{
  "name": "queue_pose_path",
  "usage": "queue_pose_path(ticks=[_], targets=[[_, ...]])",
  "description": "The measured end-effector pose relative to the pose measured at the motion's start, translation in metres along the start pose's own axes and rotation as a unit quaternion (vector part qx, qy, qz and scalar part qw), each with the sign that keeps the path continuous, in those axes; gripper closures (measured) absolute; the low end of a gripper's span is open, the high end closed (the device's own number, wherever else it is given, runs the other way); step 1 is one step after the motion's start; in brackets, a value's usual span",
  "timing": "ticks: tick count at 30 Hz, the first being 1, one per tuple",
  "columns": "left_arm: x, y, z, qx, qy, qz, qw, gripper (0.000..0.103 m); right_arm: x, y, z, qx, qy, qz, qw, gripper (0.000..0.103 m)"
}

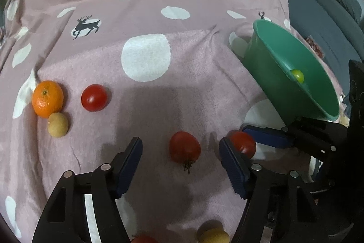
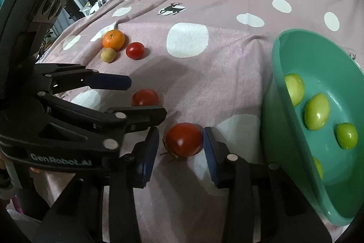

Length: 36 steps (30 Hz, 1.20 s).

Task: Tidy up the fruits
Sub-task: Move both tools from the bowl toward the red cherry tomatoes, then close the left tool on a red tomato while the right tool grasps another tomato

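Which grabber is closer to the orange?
Left. The left gripper sits nearer the orange, which lies ahead to its left. The right gripper, around a tomato beside the green bowl, is farther away.

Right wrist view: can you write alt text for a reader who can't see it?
The right tool is open around a red tomato on a pink dotted cloth. A tilted green bowl at right holds green fruits. The left tool reaches in from the left, above a second tomato; an orange lies farther back.
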State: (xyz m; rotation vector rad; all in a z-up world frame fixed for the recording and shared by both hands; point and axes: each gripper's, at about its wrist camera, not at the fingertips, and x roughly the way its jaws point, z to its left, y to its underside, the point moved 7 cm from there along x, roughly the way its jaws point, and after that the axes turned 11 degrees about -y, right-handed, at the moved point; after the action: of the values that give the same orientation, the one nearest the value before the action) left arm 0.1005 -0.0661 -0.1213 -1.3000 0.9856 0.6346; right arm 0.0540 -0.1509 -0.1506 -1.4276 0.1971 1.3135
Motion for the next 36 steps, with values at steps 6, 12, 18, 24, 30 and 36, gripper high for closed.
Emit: queue_pose_path(ticks=[6, 12, 18, 24, 30, 36], targets=[[0.004, 0.0, -0.005, 0.014, -0.01, 0.002, 0.9998, 0.048, 0.002, 0.0, 0.0, -0.01, 0.014, -0.001, 1.0, 0.07], [0.007, 0.001, -0.006, 0.014, -0.01, 0.005, 0.9998, 0.058, 0.003, 0.001, 0.002, -0.017, 0.021, -0.001, 1.0, 0.07], [0.006, 0.002, -0.009, 0.021, -0.011, 0.002, 0.9997, 0.069, 0.004, 0.002, 0.001, -0.019, 0.025, -0.001, 0.999, 0.071], [0.002, 0.007, -0.007, 0.015, -0.001, 0.002, 0.9999, 0.074, 0.001, 0.004, 0.003, -0.016, 0.016, -0.005, 1.0, 0.072], [-0.012, 0.018, 0.001, 0.0, 0.008, -0.006, 1.0, 0.074, -0.007, 0.011, 0.005, -0.004, -0.001, -0.01, 1.0, 0.072], [-0.032, 0.026, 0.015, -0.027, 0.018, -0.016, 0.9994, 0.074, -0.026, 0.011, 0.015, -0.006, -0.015, -0.029, 0.999, 0.072]])
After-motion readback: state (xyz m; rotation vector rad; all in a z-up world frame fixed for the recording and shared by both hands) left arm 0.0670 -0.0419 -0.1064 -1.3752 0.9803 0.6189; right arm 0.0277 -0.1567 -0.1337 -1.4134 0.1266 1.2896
